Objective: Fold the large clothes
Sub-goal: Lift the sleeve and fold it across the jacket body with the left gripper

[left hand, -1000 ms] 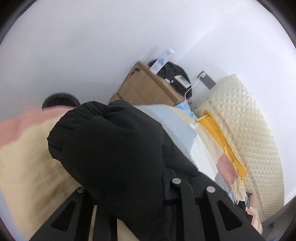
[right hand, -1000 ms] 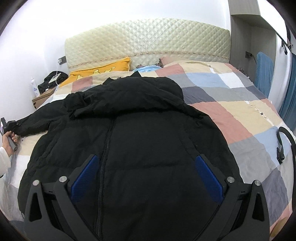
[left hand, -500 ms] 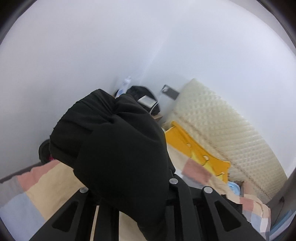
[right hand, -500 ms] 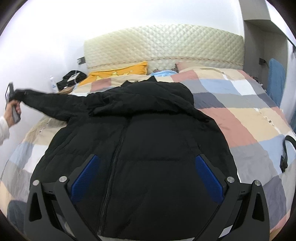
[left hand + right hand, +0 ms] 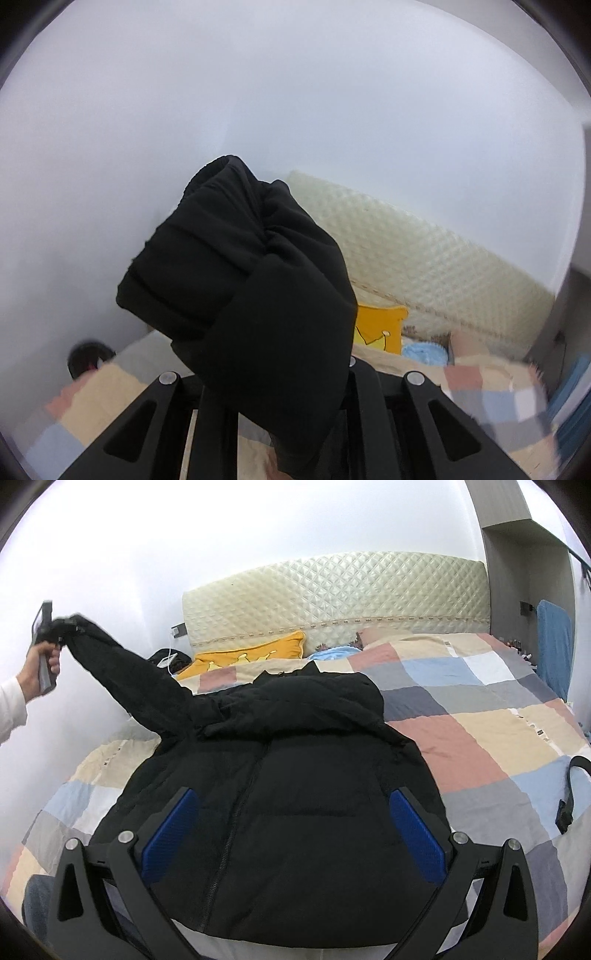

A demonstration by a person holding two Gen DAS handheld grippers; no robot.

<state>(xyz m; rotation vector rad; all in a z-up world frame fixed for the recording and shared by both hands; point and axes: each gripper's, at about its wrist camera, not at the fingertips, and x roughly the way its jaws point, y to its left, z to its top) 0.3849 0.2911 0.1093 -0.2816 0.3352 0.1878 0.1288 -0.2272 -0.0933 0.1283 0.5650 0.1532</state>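
- My left gripper is clamped on the cuff end of the jacket sleeve; the black fabric bunches up between the fingers and fills the middle of the left wrist view, so the fingertips themselves are hidden from me.
- From the right wrist view I see the left gripper held up high at the left edge, gripped by the person's hand, with the sleeve stretched taut and slanting down to the jacket's shoulder.
- My right gripper is spread wide, its blue pads well apart and pinching nothing; it hovers over the lower front of the jacket.
- The black puffer jacket lies front up on the bed, zipper running down the middle, hood bunched at the top toward the headboard, hem nearest my right gripper.
- Under it is a checked bedspread in beige, pink, blue and grey squares.
- Beyond the hood, a yellow pillow and something light blue sit against the quilted cream headboard.
- A dark strap or cable rests on the bedspread at the right edge.
- A blue towel hangs at the far right by the wall.
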